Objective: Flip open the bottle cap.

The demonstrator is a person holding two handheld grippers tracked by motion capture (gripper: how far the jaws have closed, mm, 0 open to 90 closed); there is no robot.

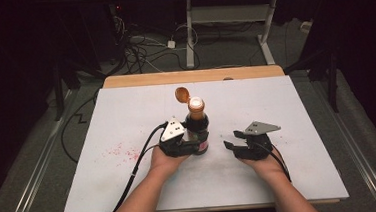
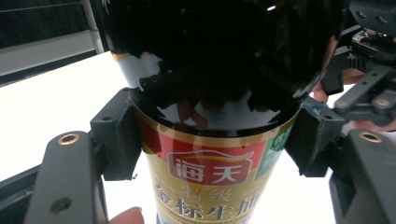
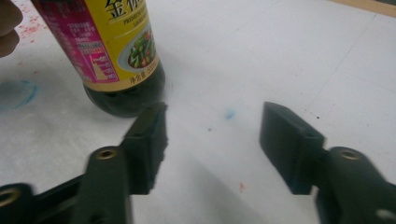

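A dark sauce bottle (image 1: 197,125) with a yellow and red label stands upright in the middle of the white tabletop (image 1: 126,110). Its orange flip cap (image 1: 181,94) hangs open to the left of the neck. My left gripper (image 1: 196,144) is shut on the bottle's lower body; in the left gripper view its pads (image 2: 116,135) press both sides of the bottle (image 2: 215,177). My right gripper (image 1: 232,139) rests low over the table just right of the bottle, open, with nothing between its jaws. In the right gripper view (image 3: 215,135) the bottle's base (image 3: 123,95) stands beyond the left jaw.
Red speckles (image 1: 121,151) stain the tabletop left of my left hand, and a blue smear (image 3: 18,91) lies near the bottle. A wooden strip (image 1: 194,76) runs along the far edge. Cables (image 1: 137,49) and desk legs (image 1: 189,35) stand on the floor behind.
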